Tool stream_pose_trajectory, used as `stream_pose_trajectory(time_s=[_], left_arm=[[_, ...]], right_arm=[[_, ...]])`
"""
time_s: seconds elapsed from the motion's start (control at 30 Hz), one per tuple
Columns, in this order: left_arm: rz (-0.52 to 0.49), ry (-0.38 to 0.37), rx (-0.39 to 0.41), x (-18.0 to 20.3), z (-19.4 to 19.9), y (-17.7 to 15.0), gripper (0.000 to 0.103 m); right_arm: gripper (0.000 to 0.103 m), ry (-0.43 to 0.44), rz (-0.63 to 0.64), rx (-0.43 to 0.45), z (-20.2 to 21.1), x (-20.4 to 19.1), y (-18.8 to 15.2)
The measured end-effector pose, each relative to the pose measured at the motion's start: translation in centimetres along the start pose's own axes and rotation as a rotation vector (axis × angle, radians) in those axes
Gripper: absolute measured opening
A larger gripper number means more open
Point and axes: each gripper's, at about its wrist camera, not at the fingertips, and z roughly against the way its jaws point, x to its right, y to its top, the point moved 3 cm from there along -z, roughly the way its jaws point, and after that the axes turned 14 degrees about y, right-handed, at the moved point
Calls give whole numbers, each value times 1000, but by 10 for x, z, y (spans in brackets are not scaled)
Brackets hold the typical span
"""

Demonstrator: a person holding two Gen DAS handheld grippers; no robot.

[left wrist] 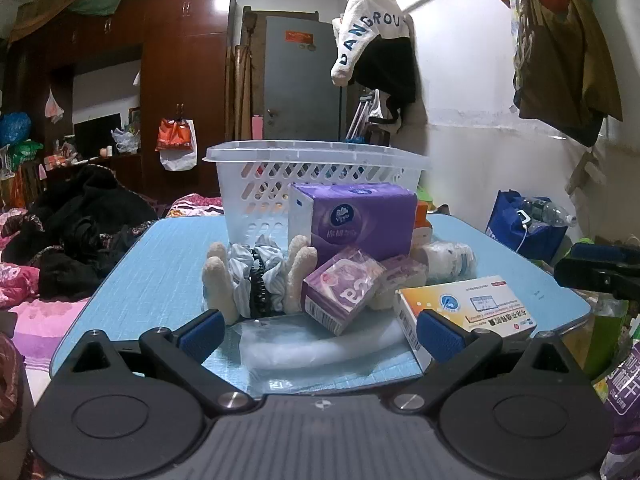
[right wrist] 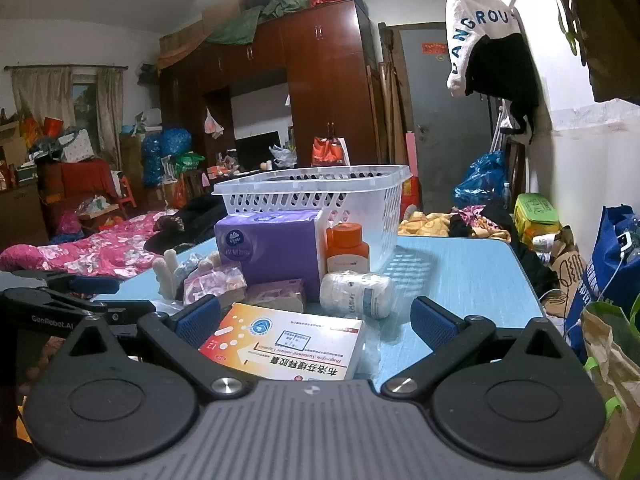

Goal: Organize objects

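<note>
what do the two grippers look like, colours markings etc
Both match: a ribbed grey body with a small round black-and-white marker, two round black discs, black linkage arms on silver pivot screws, and blue textured finger pads. That holds for the left gripper and the right gripper. The left one, seen from the right wrist view, carries white "GenRobot.AI" lettering. No cables, hands or sleeves show.

A white garment (left wrist: 370,36) hanging by the wall carries dark letters reading "DANGROU", cut off at the fold. The big purple tissue pack (right wrist: 268,250) shows a round "Vinda" logo. The medicine box (right wrist: 286,344) reads "Ibuprofen Sustained-release Capsules", "布洛芬缓释胶囊" and "12". The black arm of the left tool (right wrist: 60,312) is marked "GenRobot.AI"
</note>
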Motion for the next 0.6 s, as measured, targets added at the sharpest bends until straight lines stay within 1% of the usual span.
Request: stream_pose_trajectory(time_s=[0.6], left_arm=[[-9,0,2,1,-1,-1,103]], right_arm=[[103,12,-15,3,1,3,1]])
